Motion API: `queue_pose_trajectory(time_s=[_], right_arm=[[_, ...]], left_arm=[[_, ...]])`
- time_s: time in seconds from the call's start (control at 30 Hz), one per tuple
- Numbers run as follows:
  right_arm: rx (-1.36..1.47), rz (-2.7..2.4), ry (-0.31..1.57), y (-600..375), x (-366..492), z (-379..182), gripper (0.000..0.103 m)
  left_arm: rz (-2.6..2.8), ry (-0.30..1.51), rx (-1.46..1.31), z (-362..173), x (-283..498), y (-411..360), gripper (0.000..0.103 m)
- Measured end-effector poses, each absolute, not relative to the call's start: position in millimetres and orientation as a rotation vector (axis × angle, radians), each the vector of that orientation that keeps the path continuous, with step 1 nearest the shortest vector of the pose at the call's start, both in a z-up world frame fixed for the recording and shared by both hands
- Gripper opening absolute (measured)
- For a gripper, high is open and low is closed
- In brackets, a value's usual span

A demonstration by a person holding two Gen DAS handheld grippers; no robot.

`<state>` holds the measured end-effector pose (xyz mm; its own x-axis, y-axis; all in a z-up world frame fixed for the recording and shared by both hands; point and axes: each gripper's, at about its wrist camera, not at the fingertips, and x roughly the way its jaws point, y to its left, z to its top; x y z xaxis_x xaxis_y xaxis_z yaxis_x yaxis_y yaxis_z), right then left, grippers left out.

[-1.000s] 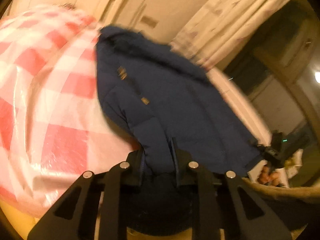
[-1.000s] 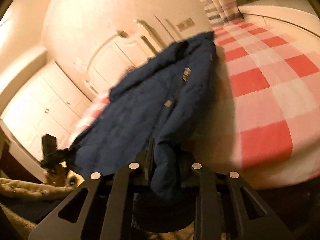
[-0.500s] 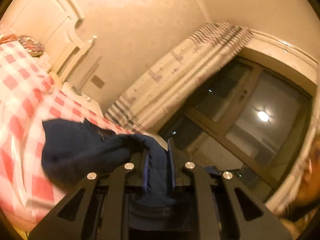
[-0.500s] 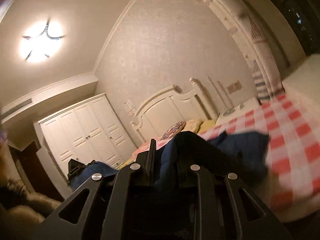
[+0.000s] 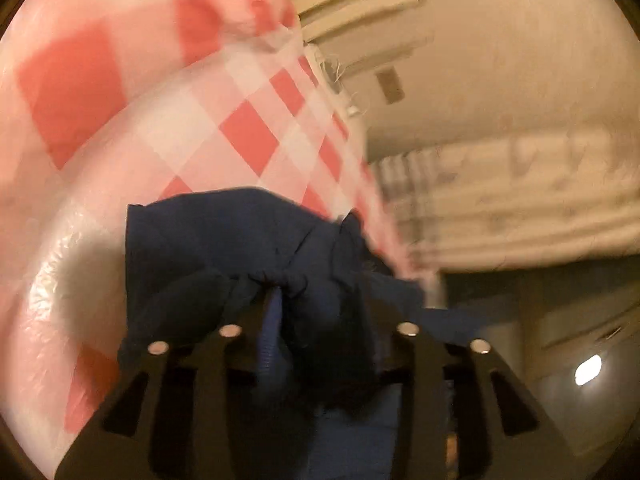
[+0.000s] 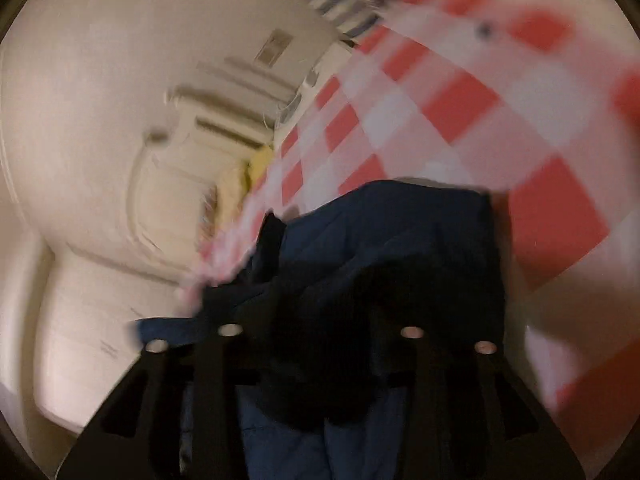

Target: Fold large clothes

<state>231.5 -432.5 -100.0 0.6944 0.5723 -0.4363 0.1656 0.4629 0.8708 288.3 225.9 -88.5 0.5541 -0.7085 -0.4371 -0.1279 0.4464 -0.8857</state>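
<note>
Navy jacket (image 5: 224,248) between opening jaws

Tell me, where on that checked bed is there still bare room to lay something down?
The checked bedspread lies bare beyond the blue jacket, up toward the headboard, and also beside the jacket on the right wrist view's right. It is crowded just ahead of both tools, where the bunched jacket fills the space.

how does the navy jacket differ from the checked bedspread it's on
The navy jacket is one dark, plain colour; the checked bedspread is red, pink and white squares. The jacket is bunched into a folded heap; the bedspread lies spread flat and runs far past it. The jacket covers only a small part of the bedspread. Both are soft fabric.
</note>
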Motion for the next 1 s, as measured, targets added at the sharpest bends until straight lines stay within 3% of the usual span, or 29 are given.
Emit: queue_pose_trajectory(time_s=[0.03,0.07,0.13,0.23,0.4,0.6,0.63,0.67,0.7,0.73,0.77,0.83,1.0], right_arm=[[1.155,0.333,0.745,-440.7,221.6,-106.2,0.070],[1.187,0.363,0.706,-447.0,215.8,-106.8,0.099],[1.166,0.317,0.595,-463.8,198.8,-95.0,0.099],[0.878,0.232,0.563,-467.8,186.6,-55.8,0.099],[0.501,0.200,0.704,-418.8,205.2,-32.7,0.099],[0.219,0.165,0.845,-360.9,257.7,-51.2,0.094],[0.185,0.167,0.864,-354.9,263.4,-55.2,0.077],[0.163,0.162,0.894,-350.1,269.9,-60.7,0.058],[0.151,0.142,0.914,-347.1,277.3,-67.3,0.049],[0.152,0.135,0.894,-345.8,275.7,-66.0,0.032],[0.162,0.141,0.858,-346.1,268.4,-59.9,0.023],[0.199,0.146,0.755,-351.5,250.6,-43.1,0.018],[0.286,0.170,0.567,-365.0,208.9,13.4,0.016]], left_arm=[[-0.418,0.897,-1.099,-86.7,284.8,240.0,0.057],[-0.352,0.839,-1.080,-79.4,278.6,255.9,0.082],[-0.257,0.738,-1.040,-67.9,266.2,278.1,0.090],[-0.240,0.713,-0.969,-47.7,260.6,293.6,0.090],[-0.337,0.815,-0.688,-25.4,271.3,240.7,0.096],[-0.371,0.931,-0.599,-49.9,299.3,185.3,0.094],[-0.370,0.956,-0.569,-55.6,303.9,177.0,0.087],[-0.345,0.968,-0.514,-58.8,305.1,169.5,0.063],[-0.311,0.965,-0.460,-60.8,305.7,164.6,0.044],[-0.267,0.945,-0.387,-58.0,301.2,160.9,0.008],[-0.284,0.914,-0.382,-55.8,300.5,160.9,0.006],[-0.327,0.784,-0.423,-35.7,278.9,175.1,0.005],[-0.369,0.643,-0.451,18.0,253.4,185.9,0.004]])
